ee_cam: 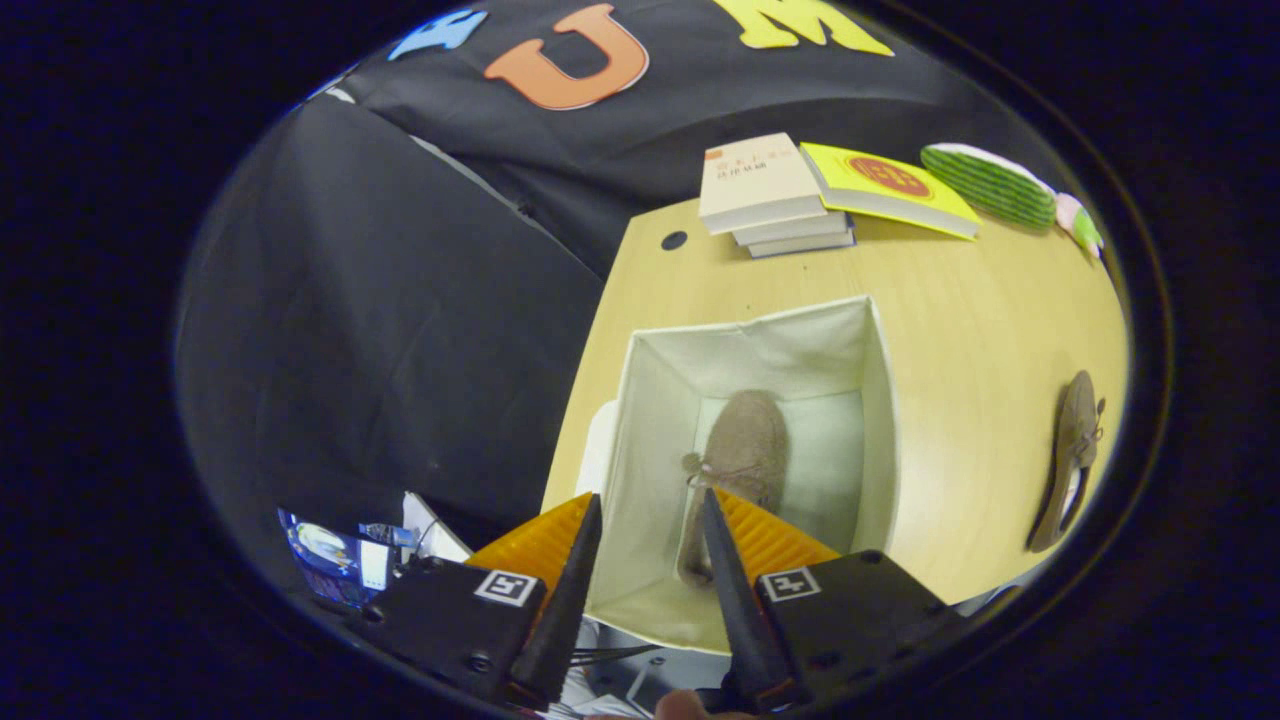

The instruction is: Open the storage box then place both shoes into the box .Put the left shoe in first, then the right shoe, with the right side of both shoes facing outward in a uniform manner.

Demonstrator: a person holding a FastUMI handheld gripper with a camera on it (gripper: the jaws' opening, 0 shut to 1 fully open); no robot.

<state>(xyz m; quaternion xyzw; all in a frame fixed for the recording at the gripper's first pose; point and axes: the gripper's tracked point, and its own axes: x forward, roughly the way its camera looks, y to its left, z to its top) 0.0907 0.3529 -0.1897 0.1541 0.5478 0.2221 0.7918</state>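
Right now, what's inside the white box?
One brown shoe lies on the bottom of the white box, laces showing. The hand-held gripper hovers open above it, and one finger covers part of the shoe's near end. The other shoe waits on the table.

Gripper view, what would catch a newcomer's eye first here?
The open white fabric storage box on the wooden table, with one tan suede shoe lying inside, just ahead of the open gripper. A second tan shoe lies on the table beside the box.
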